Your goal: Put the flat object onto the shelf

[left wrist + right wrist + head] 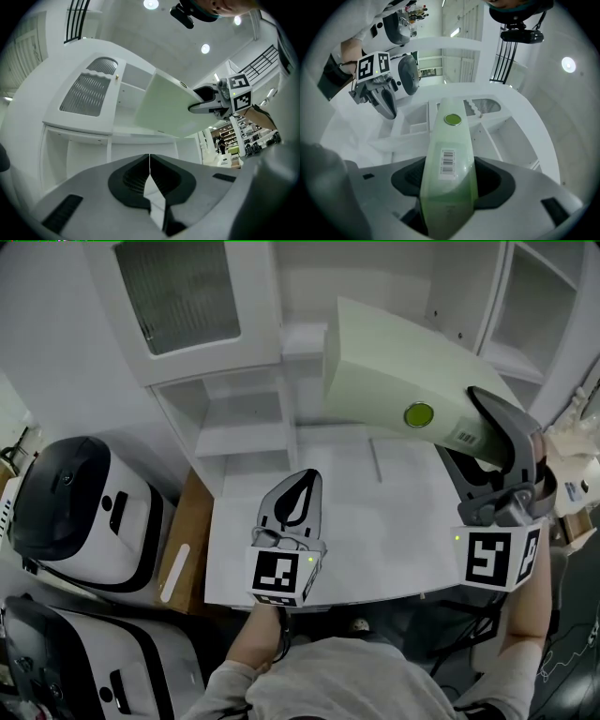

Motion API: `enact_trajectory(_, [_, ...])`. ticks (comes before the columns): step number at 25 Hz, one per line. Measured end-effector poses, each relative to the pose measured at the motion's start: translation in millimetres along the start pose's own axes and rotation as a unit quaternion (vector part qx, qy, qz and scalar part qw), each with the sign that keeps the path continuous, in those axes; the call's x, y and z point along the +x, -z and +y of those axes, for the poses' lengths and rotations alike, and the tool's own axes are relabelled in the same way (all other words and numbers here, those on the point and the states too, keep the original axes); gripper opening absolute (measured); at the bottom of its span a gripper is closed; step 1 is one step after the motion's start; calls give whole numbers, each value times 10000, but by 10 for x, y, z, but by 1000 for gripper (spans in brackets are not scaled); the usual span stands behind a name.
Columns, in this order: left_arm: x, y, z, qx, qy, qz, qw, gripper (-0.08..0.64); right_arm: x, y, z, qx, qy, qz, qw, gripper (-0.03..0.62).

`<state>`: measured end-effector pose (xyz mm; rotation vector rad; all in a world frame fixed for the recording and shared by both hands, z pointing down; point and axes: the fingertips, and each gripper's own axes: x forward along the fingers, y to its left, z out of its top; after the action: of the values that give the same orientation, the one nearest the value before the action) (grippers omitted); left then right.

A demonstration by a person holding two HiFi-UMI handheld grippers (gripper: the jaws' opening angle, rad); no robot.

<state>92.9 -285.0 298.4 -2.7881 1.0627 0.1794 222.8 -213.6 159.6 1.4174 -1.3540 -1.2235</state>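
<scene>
Two grippers: right gripper [497,442] clamps pale-green flat box [394,362] near white shelf unit [239,439]; left gripper [302,486] jaws together, empty.

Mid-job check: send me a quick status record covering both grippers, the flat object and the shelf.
right gripper: shut on the flat object, holding it in the air above the table
flat object: pale green, barcode label, round green sticker; not yet on the shelf
left gripper: shut, empty, over the table
shelf: white, behind the table
</scene>
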Motion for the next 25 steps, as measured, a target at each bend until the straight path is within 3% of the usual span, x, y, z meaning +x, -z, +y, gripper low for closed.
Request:
enact_trajectory(16, [62,65,18,25,-426,69,9991,15,334,43,104,-819,-8,-299,9962,290])
enact_trajectory(25, [116,93,-43,59,-566,99,9983,15,305,-26,49,-969,-8,-508,9940,290])
